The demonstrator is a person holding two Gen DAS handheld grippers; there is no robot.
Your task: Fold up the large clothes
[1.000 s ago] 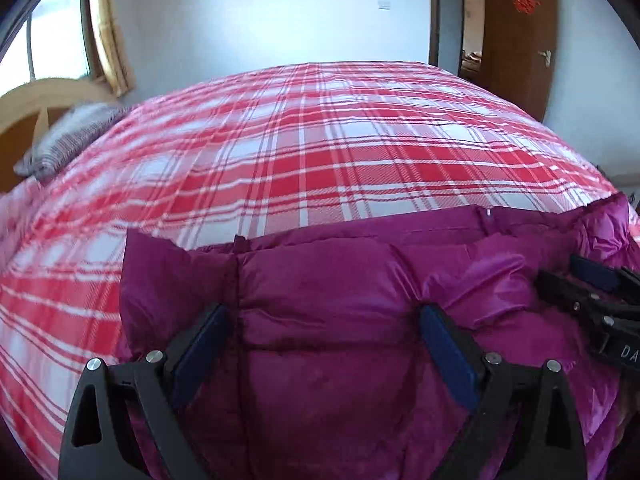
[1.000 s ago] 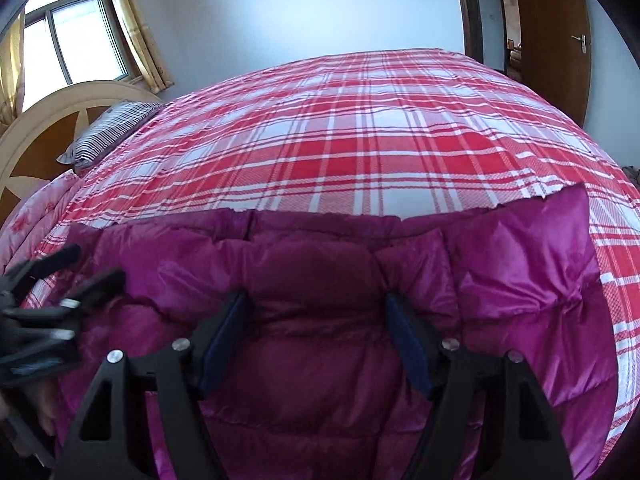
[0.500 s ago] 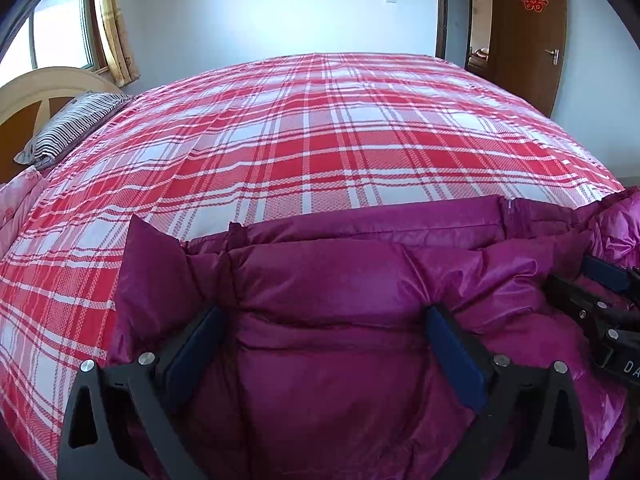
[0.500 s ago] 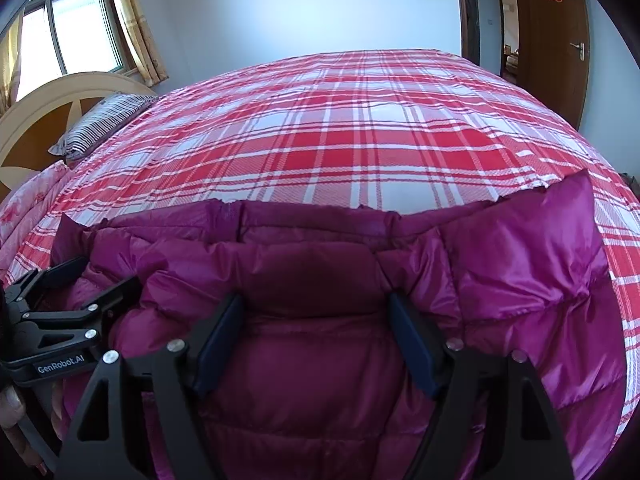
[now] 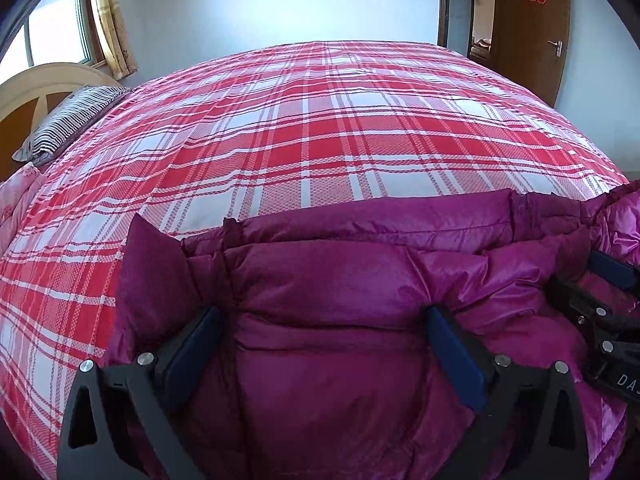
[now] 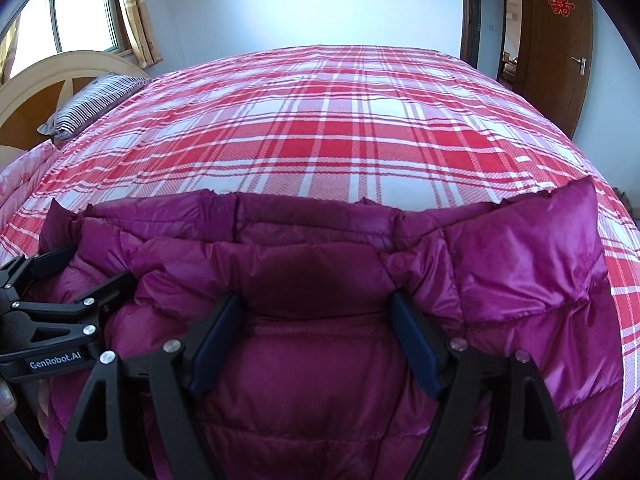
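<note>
A magenta puffer jacket lies bunched at the near edge of a bed, also filling the lower right wrist view. My left gripper stands wide open over its left part, a puffed fold bulging between the blue pads. To its right, my right gripper straddles another fold; its jaws are opening, with jacket fabric between them. Each gripper shows in the other's view: the right gripper at the right edge, the left gripper at the left edge.
The red and white plaid bedsheet stretches away beyond the jacket. A striped pillow and a curved wooden headboard are at the far left, a brown door at the far right. A person's fingertip shows at the left edge.
Both pairs of jaws have spread a little wider around the jacket folds. Both views have tipped up slightly, showing more of the bed and wall. The jacket stays in place.
</note>
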